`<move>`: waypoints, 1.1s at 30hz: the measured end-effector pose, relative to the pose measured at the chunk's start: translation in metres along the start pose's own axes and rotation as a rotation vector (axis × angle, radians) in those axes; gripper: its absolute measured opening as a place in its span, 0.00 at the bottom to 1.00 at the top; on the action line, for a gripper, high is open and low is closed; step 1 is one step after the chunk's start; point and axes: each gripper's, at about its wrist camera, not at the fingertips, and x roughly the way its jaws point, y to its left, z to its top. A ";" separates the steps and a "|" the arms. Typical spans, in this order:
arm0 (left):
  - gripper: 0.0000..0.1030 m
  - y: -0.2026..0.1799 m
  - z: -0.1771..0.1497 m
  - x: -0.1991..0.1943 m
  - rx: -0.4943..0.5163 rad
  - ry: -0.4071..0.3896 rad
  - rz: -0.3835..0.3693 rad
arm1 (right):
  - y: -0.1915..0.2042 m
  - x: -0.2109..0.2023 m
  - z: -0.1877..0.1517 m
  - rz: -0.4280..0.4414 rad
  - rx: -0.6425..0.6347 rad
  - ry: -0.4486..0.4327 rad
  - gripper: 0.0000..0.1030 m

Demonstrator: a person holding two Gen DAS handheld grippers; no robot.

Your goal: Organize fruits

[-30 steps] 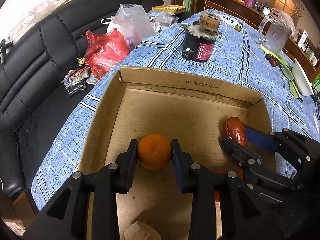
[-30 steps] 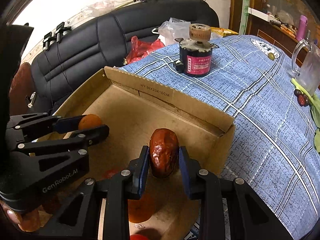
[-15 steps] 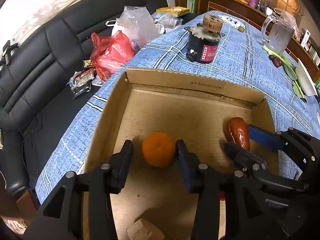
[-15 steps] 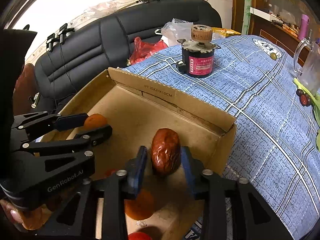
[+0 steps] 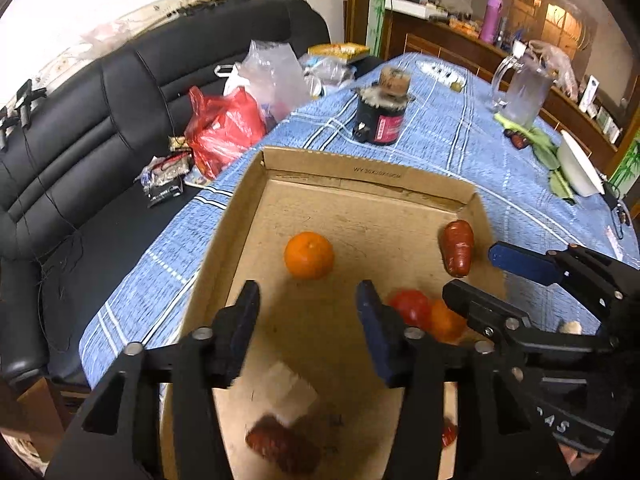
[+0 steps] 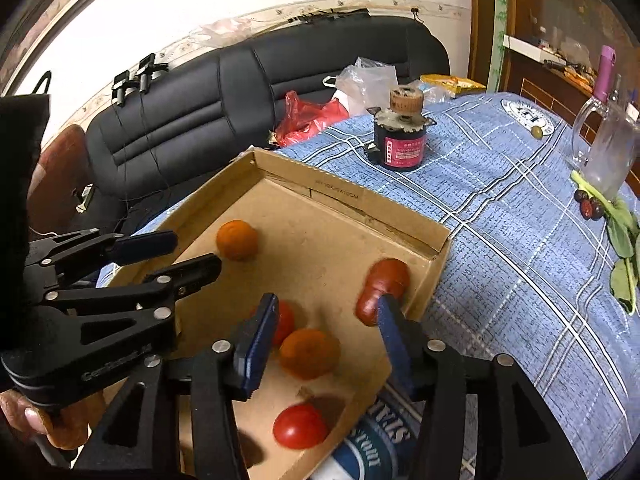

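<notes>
Our left claw (image 5: 308,316) is opening with nothing between its jaws; the orange (image 5: 309,255) it clamped a second ago now sits free at its 12 o'clock on the box (image 5: 360,176) floor. Our right claw (image 6: 326,322) is opening too, its date (image 6: 384,286) released at 1 o'clock by the corner. Both fruits look placed, so we judge this pair done; more fruit waits on the counter (image 6: 520,240).

I read this as home living room: black leather sofa (image 5: 120,128) at ten o'clock, blue plaid tablecloth (image 5: 452,136) on table, wooden sideboard (image 5: 460,46) at one o'clock, glass pitcher (image 5: 524,96), plastic shopping bags (image 5: 224,128) on sofa
</notes>
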 end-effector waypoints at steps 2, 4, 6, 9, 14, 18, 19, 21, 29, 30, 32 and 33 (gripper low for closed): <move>0.57 0.002 -0.006 -0.010 -0.010 -0.019 -0.007 | 0.001 -0.008 -0.004 0.011 -0.001 -0.007 0.52; 0.57 0.004 -0.013 -0.021 -0.022 -0.036 -0.012 | 0.003 -0.015 -0.008 0.022 -0.008 -0.017 0.56; 0.57 0.006 -0.020 -0.033 -0.038 -0.056 -0.023 | 0.006 -0.023 -0.013 0.045 -0.025 -0.029 0.63; 0.57 0.005 -0.029 -0.046 -0.036 -0.081 -0.022 | 0.013 -0.033 -0.021 0.065 -0.056 -0.034 0.66; 0.57 0.002 -0.047 -0.063 -0.008 -0.105 -0.006 | 0.020 -0.043 -0.036 0.078 -0.108 -0.027 0.73; 0.58 -0.001 -0.064 -0.076 0.007 -0.126 0.013 | 0.022 -0.052 -0.049 0.090 -0.140 -0.031 0.77; 0.60 -0.001 -0.068 -0.077 0.010 -0.125 0.014 | 0.022 -0.053 -0.051 0.094 -0.145 -0.030 0.77; 0.61 -0.002 -0.075 -0.080 0.014 -0.125 0.018 | 0.022 -0.057 -0.056 0.102 -0.156 -0.028 0.78; 0.78 -0.005 -0.101 -0.099 0.046 -0.173 0.034 | 0.035 -0.073 -0.078 0.151 -0.264 -0.035 0.85; 0.79 -0.006 -0.106 -0.103 0.052 -0.189 0.034 | 0.037 -0.075 -0.081 0.161 -0.282 -0.037 0.87; 0.79 -0.007 -0.110 -0.108 0.064 -0.205 0.031 | 0.042 -0.078 -0.089 0.170 -0.321 -0.035 0.89; 0.79 -0.009 -0.114 -0.111 0.073 -0.214 0.032 | 0.044 -0.078 -0.093 0.169 -0.337 -0.031 0.89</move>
